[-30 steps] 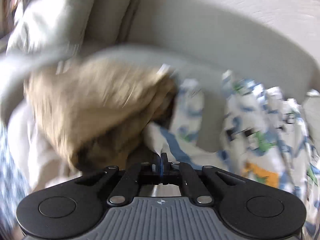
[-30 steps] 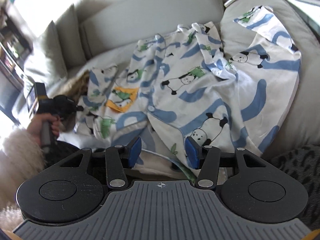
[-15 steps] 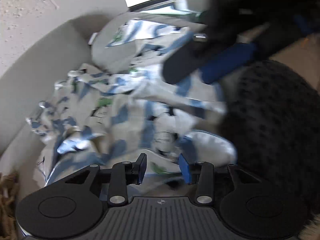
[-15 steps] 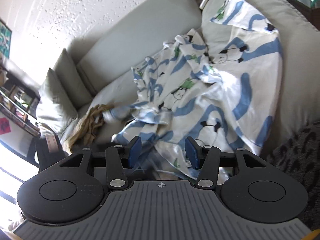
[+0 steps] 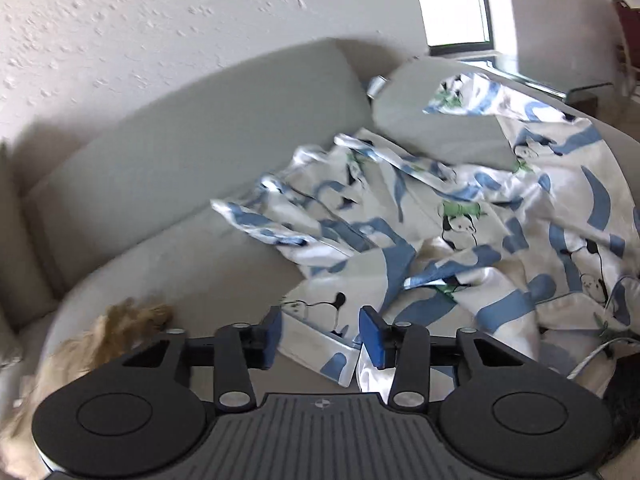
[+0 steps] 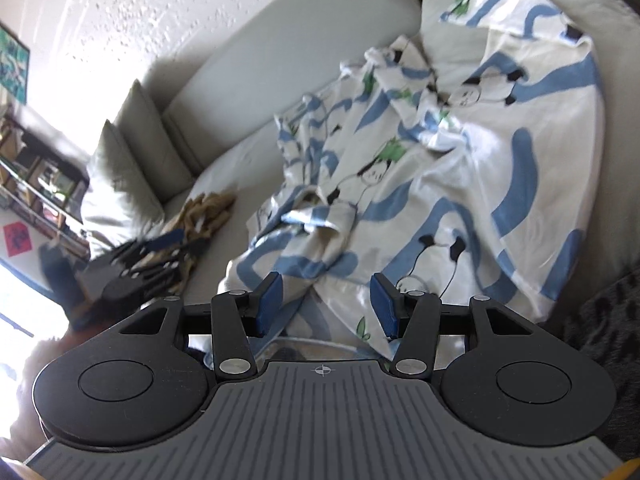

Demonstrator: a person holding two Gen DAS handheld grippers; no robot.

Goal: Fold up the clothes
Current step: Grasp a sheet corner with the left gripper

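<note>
A white pyjama shirt with blue swirls and pandas (image 5: 460, 232) lies crumpled on a grey sofa (image 5: 180, 160), partly draped over the right armrest; it also shows in the right wrist view (image 6: 440, 168). My left gripper (image 5: 320, 338) is open and empty, just above the shirt's near folded edge. It appears blurred at the left of the right wrist view (image 6: 160, 252). My right gripper (image 6: 326, 304) is open and empty over the shirt's lower hem. A tan garment (image 6: 204, 210) lies bunched to the shirt's left, also in the left wrist view (image 5: 120, 328).
Grey cushions (image 6: 132, 152) stand at the sofa's left end. A dark spotted fabric (image 6: 600, 320) lies at the right edge. A window (image 5: 452, 0) is behind the armrest. A shelf (image 6: 28, 176) stands at far left.
The left gripper let go of the shirt's sleeve, which now lies folded in over the shirt. It swung right, then drew back, open. The right gripper tilted and stayed open.
</note>
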